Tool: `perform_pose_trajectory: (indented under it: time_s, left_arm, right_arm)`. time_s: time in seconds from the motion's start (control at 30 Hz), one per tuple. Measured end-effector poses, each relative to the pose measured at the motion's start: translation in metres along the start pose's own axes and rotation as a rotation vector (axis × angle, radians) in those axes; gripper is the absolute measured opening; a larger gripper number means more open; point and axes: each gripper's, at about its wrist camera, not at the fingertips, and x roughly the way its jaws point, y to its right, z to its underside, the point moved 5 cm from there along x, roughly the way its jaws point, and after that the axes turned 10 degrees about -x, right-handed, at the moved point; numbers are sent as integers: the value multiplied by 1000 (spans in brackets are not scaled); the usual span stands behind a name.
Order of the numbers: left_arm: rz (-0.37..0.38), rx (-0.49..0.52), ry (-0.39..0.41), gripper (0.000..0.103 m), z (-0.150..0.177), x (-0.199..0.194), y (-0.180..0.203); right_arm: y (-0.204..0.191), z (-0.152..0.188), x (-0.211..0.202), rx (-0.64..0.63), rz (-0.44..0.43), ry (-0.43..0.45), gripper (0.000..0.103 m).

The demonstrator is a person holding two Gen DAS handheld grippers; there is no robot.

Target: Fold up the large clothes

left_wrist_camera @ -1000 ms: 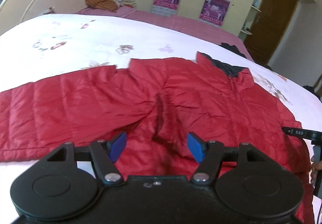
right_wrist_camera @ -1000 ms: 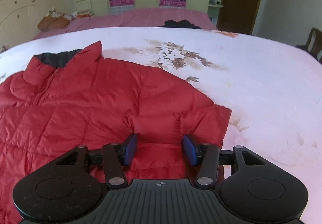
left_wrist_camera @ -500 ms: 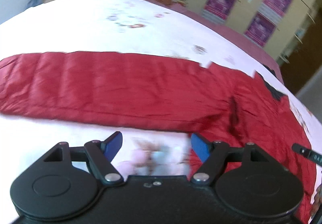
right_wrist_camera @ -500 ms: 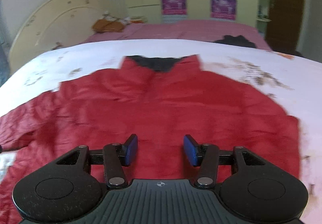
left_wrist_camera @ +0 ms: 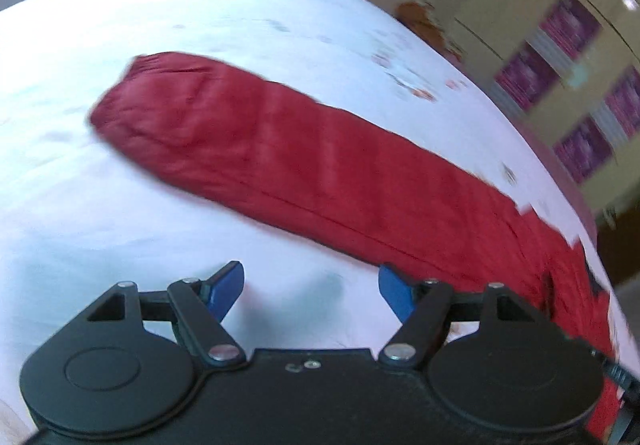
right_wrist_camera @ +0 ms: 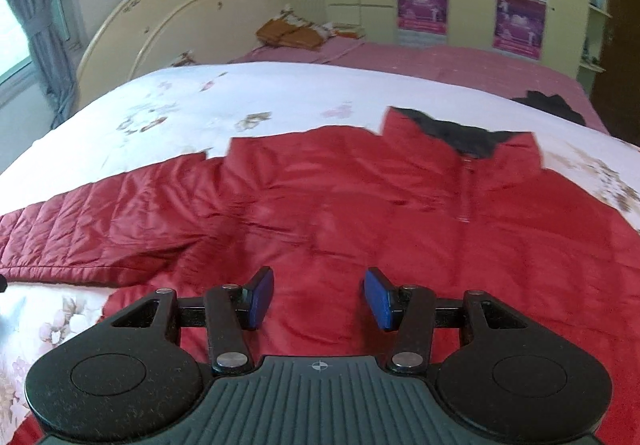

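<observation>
the jacket (right_wrist_camera: 360, 205) is quilted red cloth with a faint sheen, its collar lining (right_wrist_camera: 460, 131) matt black. the bedsheet (right_wrist_camera: 240, 101) is smooth printed cloth. the headboard (right_wrist_camera: 180, 17) looks like glossy painted wood.

— How does the left gripper (left_wrist_camera: 311, 288) stand?
— Tilted downward and rolled to one side, so its view sits askew. Its two blue pads (left_wrist_camera: 225, 287) are wide apart and the jaws are closing slightly, with nothing between them.
— Is it touching anything?
— No. It hangs free, and its pads press on nothing.
— And the right gripper (right_wrist_camera: 319, 298)?
— Also angled downward, but level in its roll. Its blue pads (right_wrist_camera: 261, 298) are parted at a moderate gap, narrower than the left one's, and nothing is caught between them.
— Can you see the person's hands?
— No, only the black bodies and linkages of both grippers show in their own views.
</observation>
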Motion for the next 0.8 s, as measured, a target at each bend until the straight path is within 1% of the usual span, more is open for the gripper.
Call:
perform_pose_trajectory:
  time_s: [0.1,0.17,0.23,0.27,0.33,0.37,0.4,0.47,0.5,0.53,0.6,0.67,0.8]
  left_arm:
    - [11,-100,23,66,-21,5,-25]
    - [41,-161,28,66,-34,10,-34]
    - [62,-195,46,65,-47,16,-38]
    - [70,-212,56,65,-53,20,-39]
    - [86,-238,78,60,-59,25,-41]
    - [82,-241,90,49,-60,27,-42]
    - [79,-242,102,34,-62,29,-42]
    - [77,-264,108,18,-64,34,-48]
    - [86,-277,109,14,-65,36,-49]
    - [92,-275,114,12,-65,35,-49]
    - [97,-241,129,8,-66,30,-44]
    - [123,-200,144,8,-67,21,-34]
    - [201,-29,172,8,-66,-2,11]
  right_arm:
    - [-10,2,15,-21,-1,-41,50]
    - [-13,3,23,-29,8,-58,50]
    - [-13,1,24,-23,11,-53,50]
    - [-12,0,22,-12,12,-35,50]
    - [-12,-4,20,-17,30,-15,50]
    - [-14,-3,23,-27,39,-23,50]
    - [-14,-1,29,-28,40,-44,50]
    - [-17,8,40,-45,41,-79,52]
    - [-19,10,43,-62,48,-73,53]
    - [-19,11,44,-64,53,-69,54]
    - [-20,10,45,-58,59,-72,55]
    - [-20,10,46,-62,63,-73,56]
    - [-18,8,44,-43,54,-72,56]
